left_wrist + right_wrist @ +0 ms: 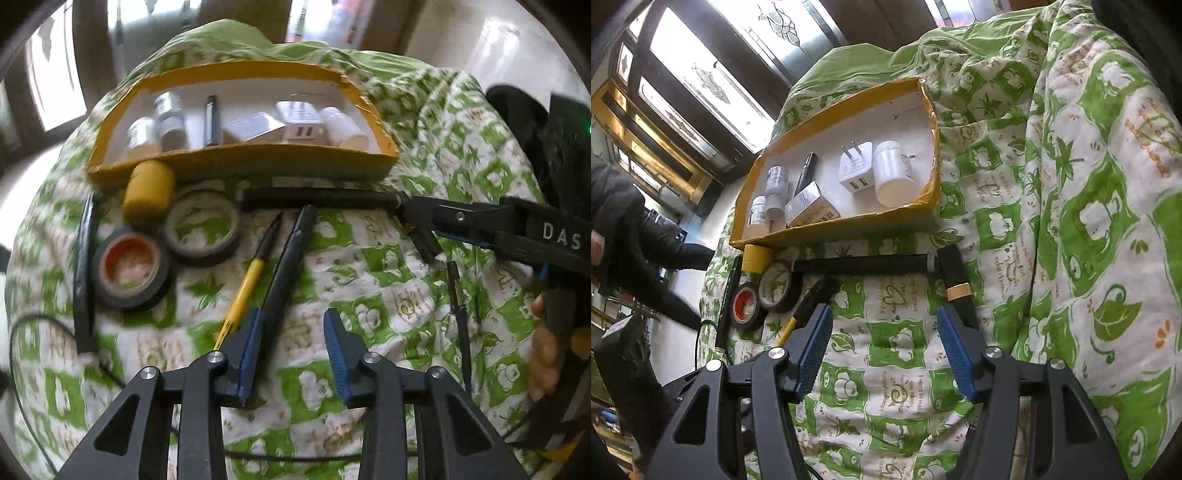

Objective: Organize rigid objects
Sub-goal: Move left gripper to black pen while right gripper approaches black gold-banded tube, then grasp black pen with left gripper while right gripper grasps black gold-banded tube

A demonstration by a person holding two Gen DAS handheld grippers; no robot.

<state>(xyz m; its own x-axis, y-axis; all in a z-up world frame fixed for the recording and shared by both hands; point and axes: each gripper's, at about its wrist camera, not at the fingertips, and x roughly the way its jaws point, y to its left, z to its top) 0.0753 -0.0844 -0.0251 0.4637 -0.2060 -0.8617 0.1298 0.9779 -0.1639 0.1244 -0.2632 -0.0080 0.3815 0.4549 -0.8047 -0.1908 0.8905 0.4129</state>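
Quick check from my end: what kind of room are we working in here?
Likely a room in a home, possibly a bedroom: the work surface is a soft green-and-white printed quilt, not a table; ornate patterned-glass windows in wooden frames stand behind; small household items sit in a yellow cardboard tray.

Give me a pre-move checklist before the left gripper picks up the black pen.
1. Left gripper open with nothing between the jaws: ok.
2. Black pen centred in the jaws: not ok; it lies against the left finger, not in the gap.
3. Yellow pen clear of the grasp: not ok; it lies right beside the black pen and could be caught too.
4. Right gripper out of the way: ok; it is over at the end of the black rod, apart from the pens.
5. Room in the yellow box: ok; bare floor shows between the items.
6. Tape rolls clear of the pen: ok.
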